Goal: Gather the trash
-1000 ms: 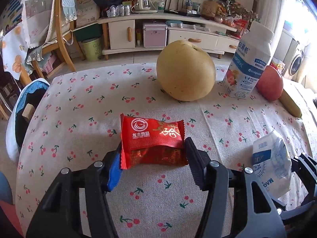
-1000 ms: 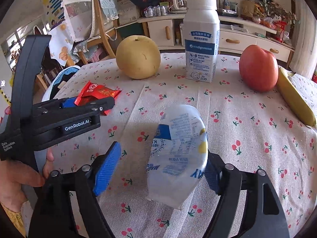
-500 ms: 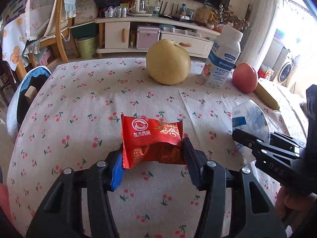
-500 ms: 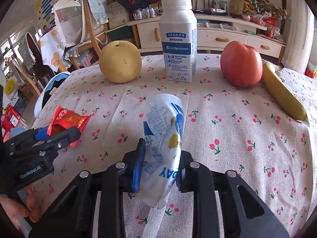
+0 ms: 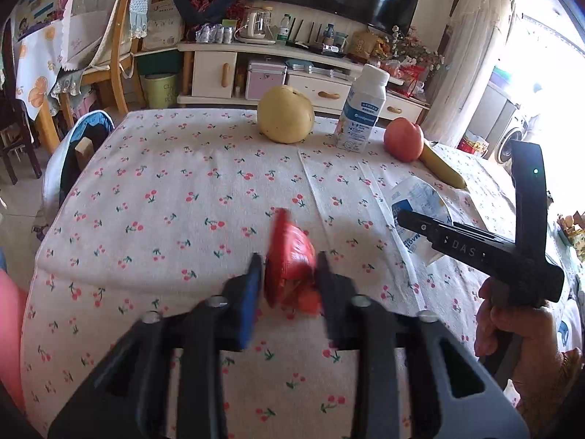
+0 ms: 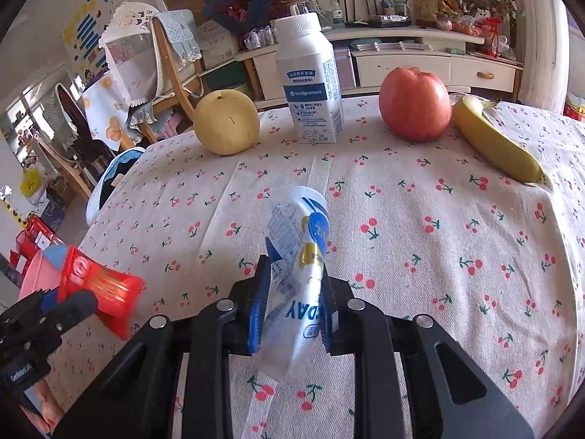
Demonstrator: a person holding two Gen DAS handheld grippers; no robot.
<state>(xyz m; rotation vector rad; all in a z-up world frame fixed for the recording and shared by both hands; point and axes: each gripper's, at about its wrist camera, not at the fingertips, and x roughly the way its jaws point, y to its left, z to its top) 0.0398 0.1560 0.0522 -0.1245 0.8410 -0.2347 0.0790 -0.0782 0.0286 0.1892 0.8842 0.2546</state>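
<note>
- Now, at the lower left of the right wrist view, the left gripper (image 6: pixel 87 301) carries the red snack wrapper (image 6: pixel 100 287); in its own view the fingers are clamped on it, lifted off the cherry-print tablecloth (image 5: pixel 175 183).
- At lower centre of that right wrist view, the right gripper (image 6: pixel 292 307) is squeezed onto the crumpled white-and-blue pouch (image 6: pixel 298 274), which stands between its pads.
- Across the top, pear (image 6: pixel 226 122), milk bottle (image 6: pixel 309 80), apple (image 6: pixel 415 104) and banana (image 6: pixel 493 146) sit untouched.
- Both pieces look gathered; the next move probably calls for a bin, and I cannot pick one out with confidence.
</note>
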